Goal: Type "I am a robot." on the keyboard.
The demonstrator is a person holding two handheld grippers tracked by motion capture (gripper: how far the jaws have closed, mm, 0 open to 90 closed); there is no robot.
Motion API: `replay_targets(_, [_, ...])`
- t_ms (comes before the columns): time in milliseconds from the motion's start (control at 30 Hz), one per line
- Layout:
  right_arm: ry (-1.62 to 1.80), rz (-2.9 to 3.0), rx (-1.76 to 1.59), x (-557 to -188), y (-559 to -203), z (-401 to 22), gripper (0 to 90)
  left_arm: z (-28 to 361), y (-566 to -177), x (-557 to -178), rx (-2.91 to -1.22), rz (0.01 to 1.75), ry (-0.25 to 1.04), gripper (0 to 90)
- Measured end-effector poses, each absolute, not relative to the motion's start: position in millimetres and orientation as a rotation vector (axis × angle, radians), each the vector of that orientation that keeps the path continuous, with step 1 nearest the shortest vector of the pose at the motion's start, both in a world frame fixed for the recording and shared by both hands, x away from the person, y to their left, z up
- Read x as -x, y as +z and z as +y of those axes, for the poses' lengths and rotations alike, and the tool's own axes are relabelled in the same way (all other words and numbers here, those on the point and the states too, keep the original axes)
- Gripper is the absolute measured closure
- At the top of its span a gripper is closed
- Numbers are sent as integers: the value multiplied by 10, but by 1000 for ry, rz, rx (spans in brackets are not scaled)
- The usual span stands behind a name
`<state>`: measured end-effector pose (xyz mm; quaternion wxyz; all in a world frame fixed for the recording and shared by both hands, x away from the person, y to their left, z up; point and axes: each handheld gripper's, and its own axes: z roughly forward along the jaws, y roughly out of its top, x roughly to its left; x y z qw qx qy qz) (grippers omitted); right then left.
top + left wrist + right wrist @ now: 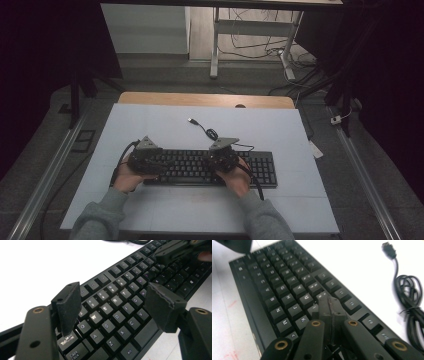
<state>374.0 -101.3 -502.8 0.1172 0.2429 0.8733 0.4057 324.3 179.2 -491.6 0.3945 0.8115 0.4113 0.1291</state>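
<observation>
The left gripper (113,305) hangs with jaws spread wide over the letter keys at the keyboard's (210,167) left end. The right gripper (330,305), jaws pressed together, tips down onto the keys mid-board. The keyboard lies on the white table (165,130), its cable (412,305) coiled beside it.

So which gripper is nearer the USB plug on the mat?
Right. The right gripper sits over the keyboard's middle, below the USB plug; the left gripper is over the keyboard's left end, farther away.

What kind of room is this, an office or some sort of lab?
Probably a lab or recording workspace rather than a normal office: a black keyboard lies on a white table, dark curtains hang at the sides, and loose cables run under a desk frame behind.
</observation>
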Motion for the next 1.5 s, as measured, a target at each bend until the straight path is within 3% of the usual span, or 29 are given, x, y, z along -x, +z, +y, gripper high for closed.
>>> replay_targets(100, [1204,2542,-720,-3724,-4973,-1071,887,1793,-4914,-3239,-2052,1047,330,294])
replay_targets(367, [1242,2502,-765,-3676,-4900,-1271,697,1796,-4916,-3242,-2054,1047,333,293])
replay_targets(567, [1246,2478,-793,-3630,-4879,-1496,629,1804,-4914,-3242,-2053,1048,336,292])
replay_targets(833, [1246,2460,-809,-3602,-4891,-1707,593,1809,-4918,-3248,-2052,1049,340,292])
replay_targets(1500, [1236,2457,-801,-3608,-4901,-1695,583,1793,-4911,-3238,-2051,1044,357,292])
